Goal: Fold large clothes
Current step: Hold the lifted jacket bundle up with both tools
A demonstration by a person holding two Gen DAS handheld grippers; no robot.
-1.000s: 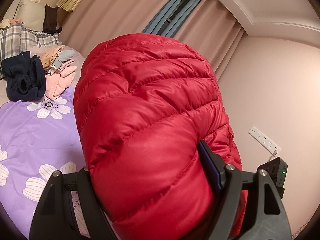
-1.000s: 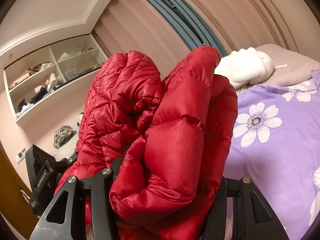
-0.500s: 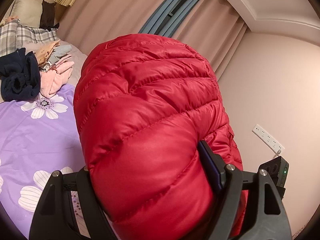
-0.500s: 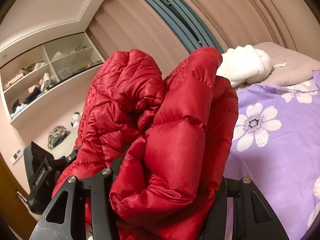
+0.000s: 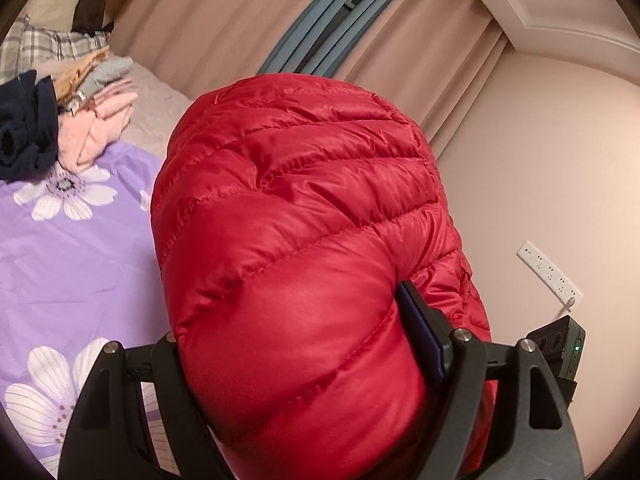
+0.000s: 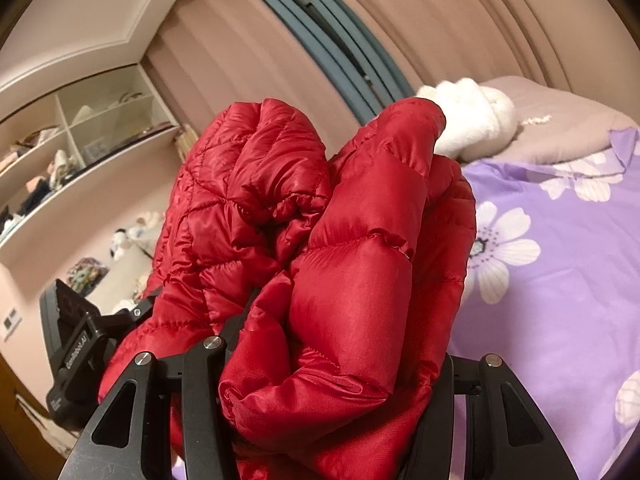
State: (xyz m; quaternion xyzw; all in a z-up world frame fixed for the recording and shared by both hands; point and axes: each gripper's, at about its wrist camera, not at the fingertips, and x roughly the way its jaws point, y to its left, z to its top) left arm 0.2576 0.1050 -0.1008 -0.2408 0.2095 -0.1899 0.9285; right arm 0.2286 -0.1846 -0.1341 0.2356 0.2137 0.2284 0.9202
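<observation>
Now the red down jacket hangs bunched in the air above the purple floral bedspread, pinched by both the left gripper and right gripper, neither nearer, bed lying below.

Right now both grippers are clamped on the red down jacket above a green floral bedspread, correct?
Nearly. Both the left gripper and right gripper do clamp the red down jacket, but the floral bedspread is purple, not green, as both wrist views show.

Red jacket hides both tongs' fingertips; shelf items blurred
</observation>
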